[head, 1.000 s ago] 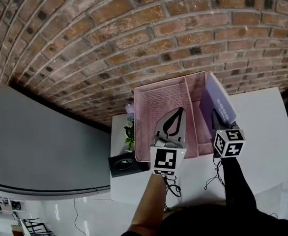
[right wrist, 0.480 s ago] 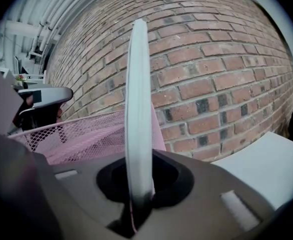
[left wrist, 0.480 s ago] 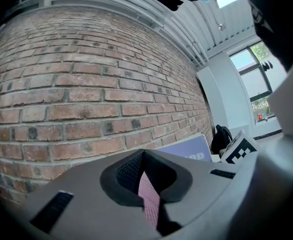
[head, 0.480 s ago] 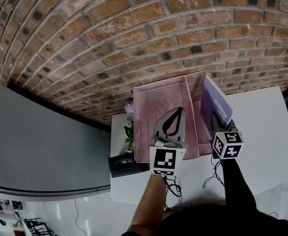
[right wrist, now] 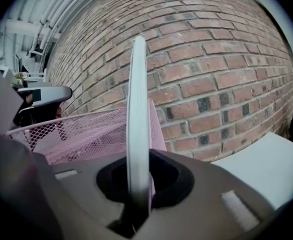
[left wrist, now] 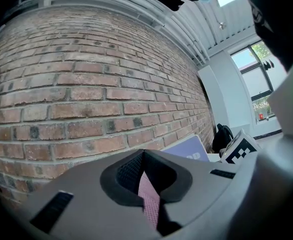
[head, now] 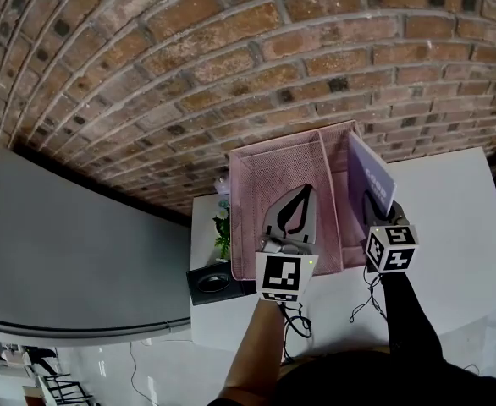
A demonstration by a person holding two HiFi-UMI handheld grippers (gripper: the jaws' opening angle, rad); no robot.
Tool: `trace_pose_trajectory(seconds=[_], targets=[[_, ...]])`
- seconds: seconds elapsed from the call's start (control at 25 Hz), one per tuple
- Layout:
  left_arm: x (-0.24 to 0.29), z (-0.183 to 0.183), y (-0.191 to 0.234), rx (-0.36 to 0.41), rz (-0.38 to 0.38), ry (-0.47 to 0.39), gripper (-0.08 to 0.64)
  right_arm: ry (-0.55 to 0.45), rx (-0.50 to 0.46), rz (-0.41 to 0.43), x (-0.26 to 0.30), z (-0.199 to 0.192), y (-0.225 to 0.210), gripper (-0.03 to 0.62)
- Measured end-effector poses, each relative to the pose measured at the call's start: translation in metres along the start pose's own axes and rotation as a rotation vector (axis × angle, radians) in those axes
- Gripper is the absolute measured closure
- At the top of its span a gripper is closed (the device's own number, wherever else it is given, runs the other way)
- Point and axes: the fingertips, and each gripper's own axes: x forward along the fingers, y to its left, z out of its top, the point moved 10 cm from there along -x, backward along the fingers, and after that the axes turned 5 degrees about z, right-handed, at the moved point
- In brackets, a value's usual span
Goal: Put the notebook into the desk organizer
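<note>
The pink mesh desk organizer (head: 278, 172) stands on a white table against a brick wall. My left gripper (head: 303, 194) is shut on a thin pink mesh wall (left wrist: 149, 204) of the organizer. The purple notebook (head: 371, 172) stands nearly upright at the organizer's right side. My right gripper (head: 372, 203) is shut on its near edge. In the right gripper view the notebook (right wrist: 136, 124) shows edge-on between the jaws of my right gripper (right wrist: 139, 170), with the organizer (right wrist: 86, 134) just to its left. I cannot tell whether the notebook's far end is inside the organizer.
The brick wall (head: 231, 74) rises right behind the organizer. A small potted plant (head: 223, 227) and a black object (head: 214, 284) sit left of it. A dark cable (head: 366, 303) trails over the white table (head: 451, 227) near the front edge.
The notebook's cover looks narrower than before, so it stands more upright and slightly closer to the organizer's right wall. The left gripper has stayed put.
</note>
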Motion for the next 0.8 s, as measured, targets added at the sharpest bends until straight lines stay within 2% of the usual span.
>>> trace_pose_trajectory(seconds=[0.8], targets=[[-0.0027, 0.0011, -0.0006, 0.0, 0.004, -0.002, 0.551, 0.014, -0.004, 0.011, 0.0002, 0.0022, 0.0006, 0.557]])
